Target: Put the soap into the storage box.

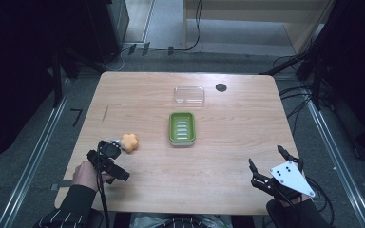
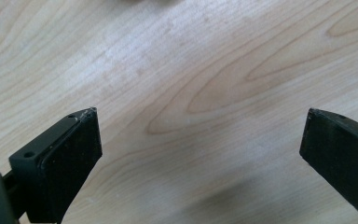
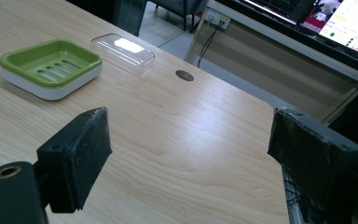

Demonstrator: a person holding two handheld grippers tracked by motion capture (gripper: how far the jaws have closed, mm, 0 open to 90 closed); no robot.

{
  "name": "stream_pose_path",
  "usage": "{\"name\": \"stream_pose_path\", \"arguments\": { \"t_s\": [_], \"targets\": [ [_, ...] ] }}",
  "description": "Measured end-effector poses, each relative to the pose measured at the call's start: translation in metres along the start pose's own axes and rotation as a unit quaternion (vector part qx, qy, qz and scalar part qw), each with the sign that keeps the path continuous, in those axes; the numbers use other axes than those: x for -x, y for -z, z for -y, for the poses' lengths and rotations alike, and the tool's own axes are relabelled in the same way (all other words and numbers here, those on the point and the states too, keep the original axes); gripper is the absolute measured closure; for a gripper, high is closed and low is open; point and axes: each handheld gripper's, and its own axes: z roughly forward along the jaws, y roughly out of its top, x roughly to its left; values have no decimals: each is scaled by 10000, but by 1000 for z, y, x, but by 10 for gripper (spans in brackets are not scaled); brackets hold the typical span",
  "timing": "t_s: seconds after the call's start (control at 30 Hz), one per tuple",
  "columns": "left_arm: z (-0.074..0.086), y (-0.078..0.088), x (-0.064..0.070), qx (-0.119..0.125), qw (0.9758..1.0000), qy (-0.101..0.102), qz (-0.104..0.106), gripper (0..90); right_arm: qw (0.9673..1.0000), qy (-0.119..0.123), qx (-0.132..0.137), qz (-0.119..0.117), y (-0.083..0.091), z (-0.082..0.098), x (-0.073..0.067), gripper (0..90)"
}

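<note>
Two grippers, left (image 1: 115, 145) and right (image 1: 267, 164), we hold spread, empty; our left jaws may nudge the orange soap (image 1: 129, 142) toward the table's (image 1: 138, 90) left edge

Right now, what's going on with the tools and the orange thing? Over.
Left tool open, right beside the orange thing, nothing held. Right tool open, empty, near table's front right. Green dish empty, clear lid behind it. Nothing in the way.

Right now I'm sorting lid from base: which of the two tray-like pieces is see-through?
The clear lid, lying at the table's far side beside the dark round spot. The green soap dish nearer the person is opaque, with a slotted floor.
</note>
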Motion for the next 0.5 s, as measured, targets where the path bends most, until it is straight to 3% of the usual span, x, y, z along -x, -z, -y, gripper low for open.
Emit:
{"name": "stream_pose_path", "arguments": {
  "t_s": [0.2, 0.5],
  "targets": [
    [-5, 0, -1, -47, 10000, 17, -8, 0, 10000, 48, 15, -57, -2, -1, -1, 134],
    [-29, -6, -6, -18, 10000, 5, -40, 0, 10000, 31, 3, -40, -1, -1, -1, 134]
  ]
}}
